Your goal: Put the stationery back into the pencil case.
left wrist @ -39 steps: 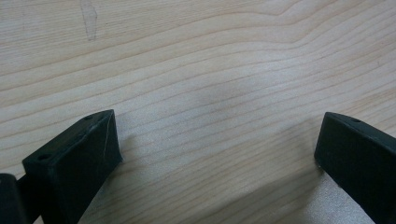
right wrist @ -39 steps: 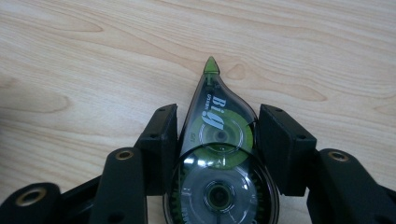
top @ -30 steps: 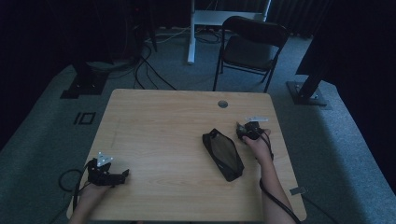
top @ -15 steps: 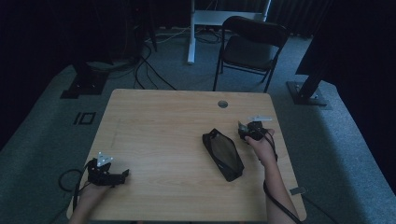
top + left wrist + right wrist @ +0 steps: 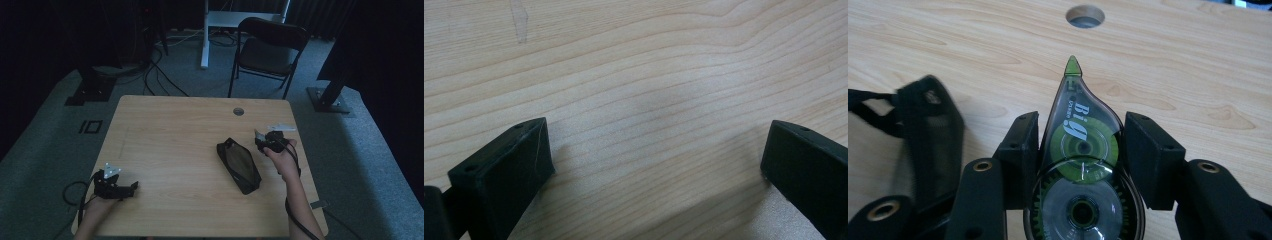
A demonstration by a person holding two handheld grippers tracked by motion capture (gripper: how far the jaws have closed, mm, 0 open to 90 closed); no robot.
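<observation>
High view: left tool (image 5: 131, 187) rests wide open on the pale wood counter (image 5: 175, 130); right tool (image 5: 1080, 145) grips a "Big" tape roller (image 5: 1079, 170) beside a black pouch (image 5: 239, 165). Beyond, a chair (image 5: 270, 50) on grey carpet.

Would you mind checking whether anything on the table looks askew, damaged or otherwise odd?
Nothing stands out. The black mesh pouch lies diagonally on the table, undamaged, and the right hand-held gripper holds a green correction tape roller squarely. No spills.
</observation>
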